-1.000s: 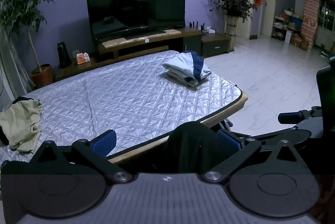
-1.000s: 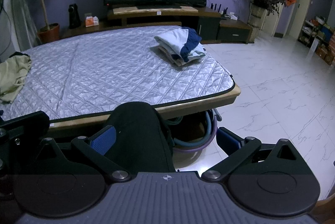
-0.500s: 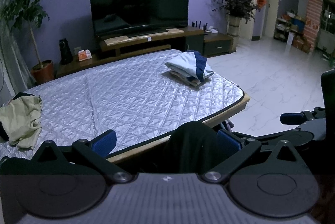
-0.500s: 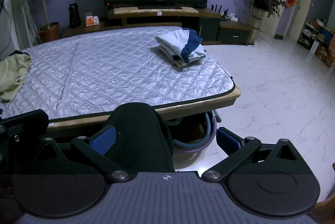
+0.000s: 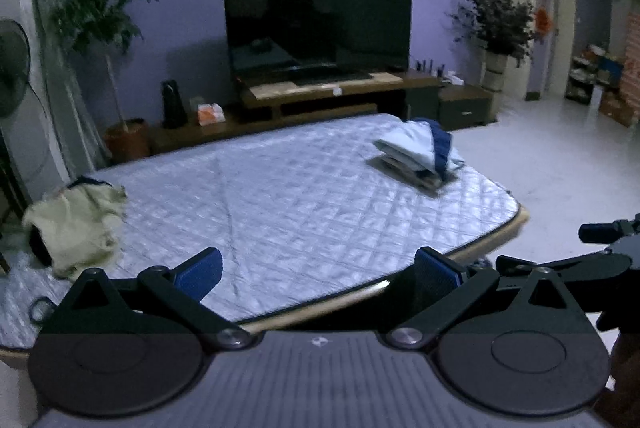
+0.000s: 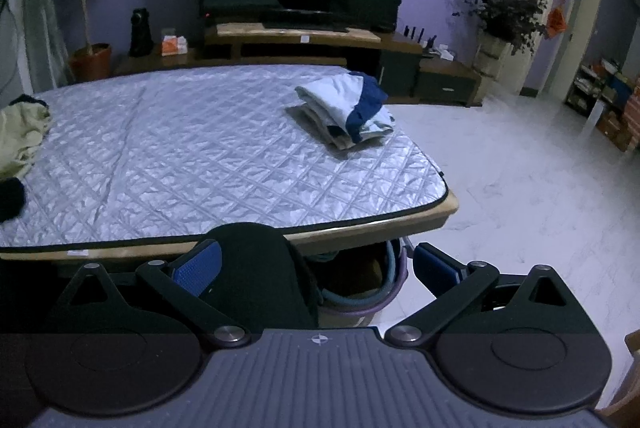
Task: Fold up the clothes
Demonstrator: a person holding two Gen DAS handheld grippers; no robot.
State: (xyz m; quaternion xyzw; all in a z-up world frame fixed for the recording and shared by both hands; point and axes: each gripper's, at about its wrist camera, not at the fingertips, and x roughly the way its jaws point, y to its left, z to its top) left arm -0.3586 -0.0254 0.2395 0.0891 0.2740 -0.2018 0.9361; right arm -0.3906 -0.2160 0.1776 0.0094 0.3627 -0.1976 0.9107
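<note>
Cloth, quilted sheen and matt plastic before us

We see a shiny quilted silver cover over a pale wood table edge, soft folded cloth, a crumpled matt rag, glossy marble floor, and blue textured pads.

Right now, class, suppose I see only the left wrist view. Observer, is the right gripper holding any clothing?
Observer: No, the right gripper is open, gripping nothing, short of the table edge.
Operator: What is beneath that edge?
Observer: Purple and teal hoops.
Operator: Any unfolded clothing besides the yellowish piece?
Observer: A black garment lies near the yellowish piece, on the quilted cover.
</note>
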